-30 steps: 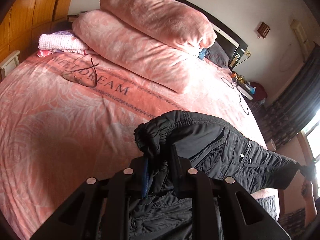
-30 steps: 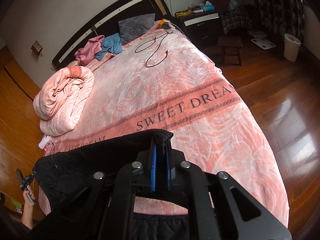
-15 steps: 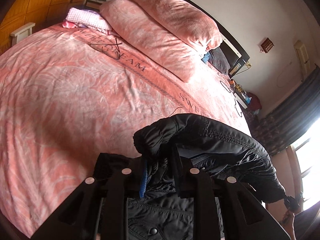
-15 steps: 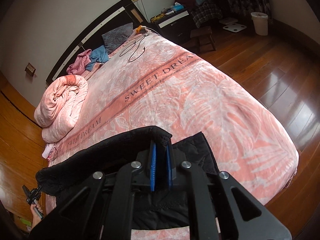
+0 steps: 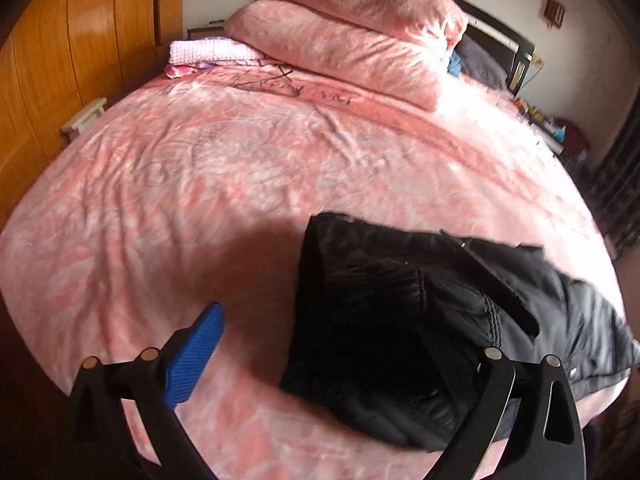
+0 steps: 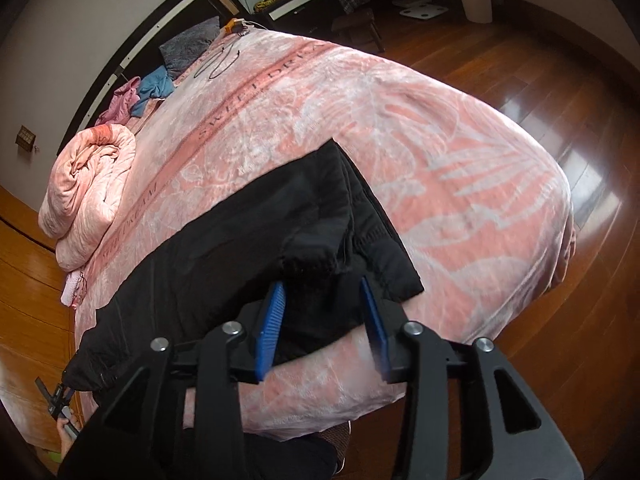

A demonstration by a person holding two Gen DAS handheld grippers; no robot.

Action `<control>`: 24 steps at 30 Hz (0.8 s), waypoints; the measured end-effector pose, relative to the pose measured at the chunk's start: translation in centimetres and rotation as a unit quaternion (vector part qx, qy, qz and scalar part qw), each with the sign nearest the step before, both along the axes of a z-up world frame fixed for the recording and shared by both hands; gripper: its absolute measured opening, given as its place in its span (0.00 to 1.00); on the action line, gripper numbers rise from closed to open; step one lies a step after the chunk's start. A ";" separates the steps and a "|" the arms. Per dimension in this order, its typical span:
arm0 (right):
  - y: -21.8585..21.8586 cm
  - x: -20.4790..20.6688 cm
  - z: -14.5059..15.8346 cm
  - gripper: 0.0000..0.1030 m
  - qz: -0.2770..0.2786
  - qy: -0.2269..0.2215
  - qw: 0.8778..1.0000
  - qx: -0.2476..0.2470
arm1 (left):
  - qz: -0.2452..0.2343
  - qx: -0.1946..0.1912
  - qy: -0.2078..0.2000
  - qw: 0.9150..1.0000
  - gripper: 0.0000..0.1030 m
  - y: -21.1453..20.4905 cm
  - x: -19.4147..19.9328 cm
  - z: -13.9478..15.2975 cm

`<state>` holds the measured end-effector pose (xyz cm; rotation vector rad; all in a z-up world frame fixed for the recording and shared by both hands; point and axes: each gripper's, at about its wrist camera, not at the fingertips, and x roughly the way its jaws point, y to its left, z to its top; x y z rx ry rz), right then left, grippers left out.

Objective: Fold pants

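Observation:
The black padded pants (image 5: 404, 320) lie folded on the pink bed cover, near the bed's front edge. My left gripper (image 5: 344, 340) is open wide; its blue left pad (image 5: 196, 348) is over bare cover and the right finger is over the pants. In the right wrist view the pants (image 6: 248, 232) stretch from the left edge to the middle. My right gripper (image 6: 324, 324) is open, its blue pads (image 6: 272, 328) on either side of a fold of the pants' near edge, not pinching it. The left gripper also shows small at the far left of that view (image 6: 56, 400).
A rolled pink duvet (image 5: 352, 36) and a folded pink towel (image 5: 208, 52) lie at the head of the bed. A cable (image 6: 220, 60) and clothes (image 6: 144, 92) lie near the headboard. A wooden wardrobe (image 5: 72, 60) stands left; wooden floor (image 6: 560, 100) and a bin (image 6: 474, 0) are right.
Both grippers have opened and let go of the pants, which have dropped onto the bed. Both have lowered toward the bed's front edge.

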<state>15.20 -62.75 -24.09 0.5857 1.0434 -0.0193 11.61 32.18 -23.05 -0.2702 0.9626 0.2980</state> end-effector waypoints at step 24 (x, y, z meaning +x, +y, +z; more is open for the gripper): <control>0.8 -4.6 -1.6 0.71 -0.080 -0.015 0.975 0.207 | 0.102 -0.141 0.091 0.981 0.50 0.1 -1.6 -6.1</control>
